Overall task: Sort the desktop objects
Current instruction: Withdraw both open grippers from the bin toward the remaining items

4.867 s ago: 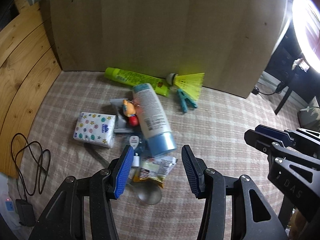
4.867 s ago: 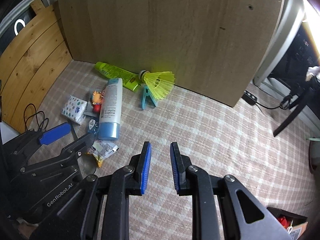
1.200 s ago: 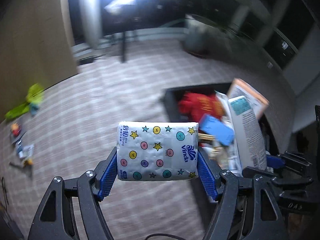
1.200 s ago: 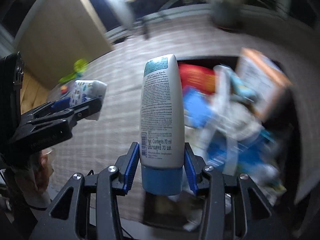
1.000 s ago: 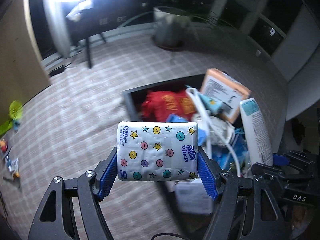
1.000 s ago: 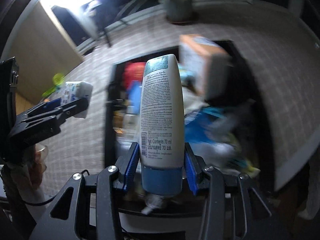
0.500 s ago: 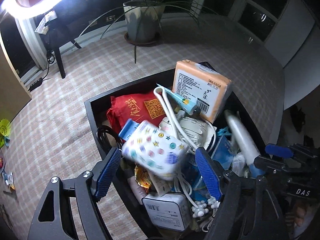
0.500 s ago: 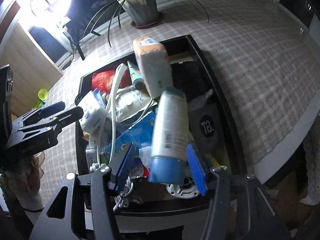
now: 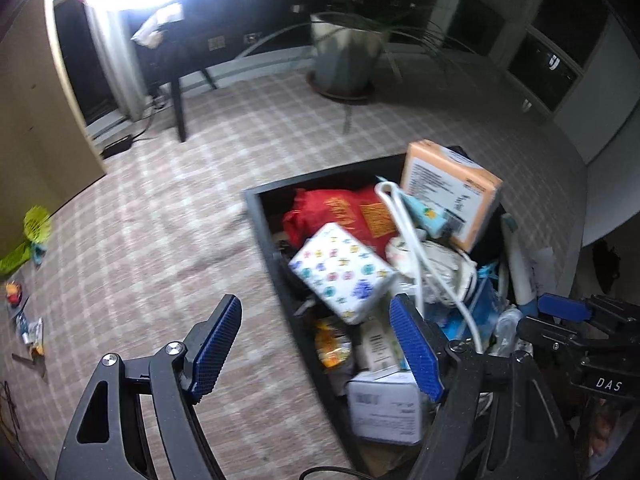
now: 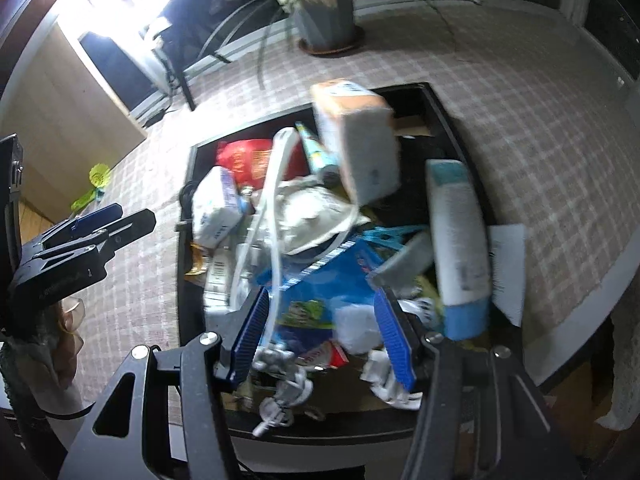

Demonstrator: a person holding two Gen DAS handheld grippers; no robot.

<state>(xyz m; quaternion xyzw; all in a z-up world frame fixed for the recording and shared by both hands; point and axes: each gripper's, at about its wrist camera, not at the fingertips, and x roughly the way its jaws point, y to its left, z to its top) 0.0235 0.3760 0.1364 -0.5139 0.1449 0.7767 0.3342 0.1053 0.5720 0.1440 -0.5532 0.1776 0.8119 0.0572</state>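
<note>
Both the left gripper [image 9: 316,346] and right gripper [image 10: 326,336] hung with jaws released over the black bin [image 9: 264,216], the tissue pack [image 9: 340,270] and lotion bottle [image 10: 458,240] (both sorted) lying atop its clutter.

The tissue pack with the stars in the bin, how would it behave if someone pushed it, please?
The tissue pack looks soft-wrapped, so it would probably dent. It lies tilted atop clutter in the bin, so it may slide.

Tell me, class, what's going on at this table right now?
A person with two handheld grippers is sorting clutter into a black bin. The left gripper and right gripper both hang open and empty. The tissue pack and the lotion bottle lie on the pile inside. Small items remain on the tablecloth.
</note>
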